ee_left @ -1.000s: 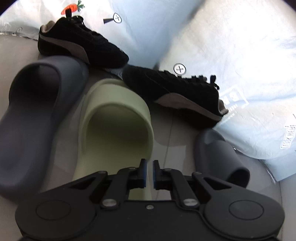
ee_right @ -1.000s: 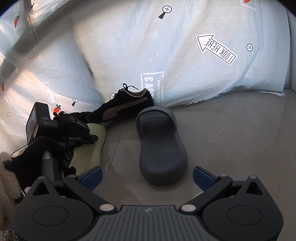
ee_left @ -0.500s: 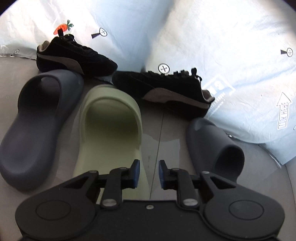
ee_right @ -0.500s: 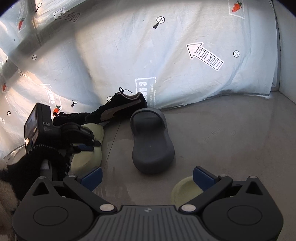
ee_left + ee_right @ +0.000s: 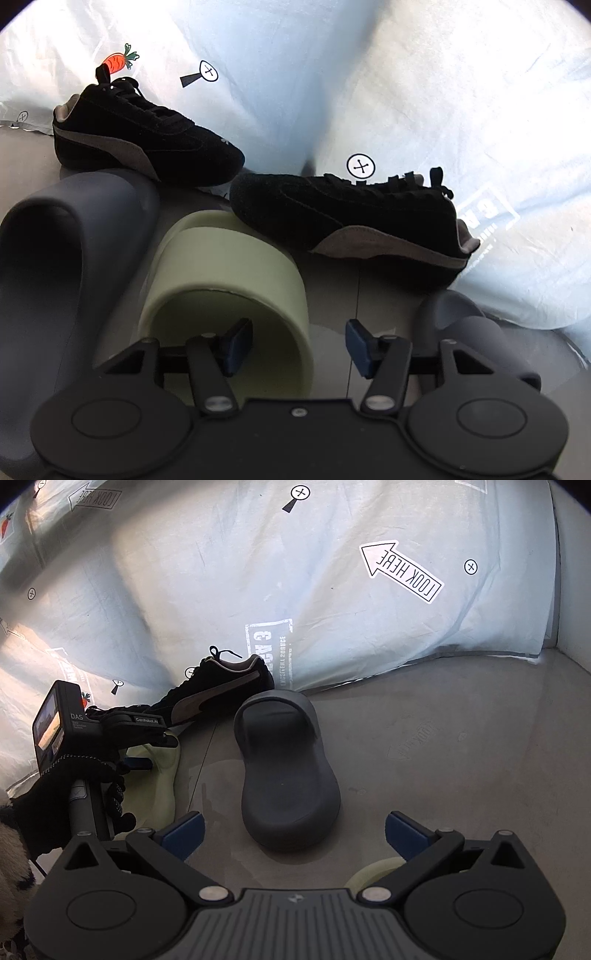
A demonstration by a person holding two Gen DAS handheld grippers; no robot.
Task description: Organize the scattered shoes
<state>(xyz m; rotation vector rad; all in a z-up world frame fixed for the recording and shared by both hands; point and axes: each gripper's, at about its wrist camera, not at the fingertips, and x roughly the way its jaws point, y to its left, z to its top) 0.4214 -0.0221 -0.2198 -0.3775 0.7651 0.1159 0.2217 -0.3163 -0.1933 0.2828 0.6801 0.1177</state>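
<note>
Nearest in the left wrist view, the left gripper has just been spreading its jaws, and they stand apart with nothing pinched: the left blue pad sits in the mouth of the green slide, the other over bare floor. At nine o'clock of that slide lies a dark grey slide, just beside it. At four o'clock a second grey slide pokes out behind the right finger. Farther off, at one o'clock, a black sneaker rests its toe against the green slide's front; at eleven o'clock its mate sits against the white printed sheet.

In the right wrist view the right gripper is wide open and empty (a sliver of another green slide shows under its right finger). The grey slide lies at twelve o'clock, a gloved hand at nine.
</note>
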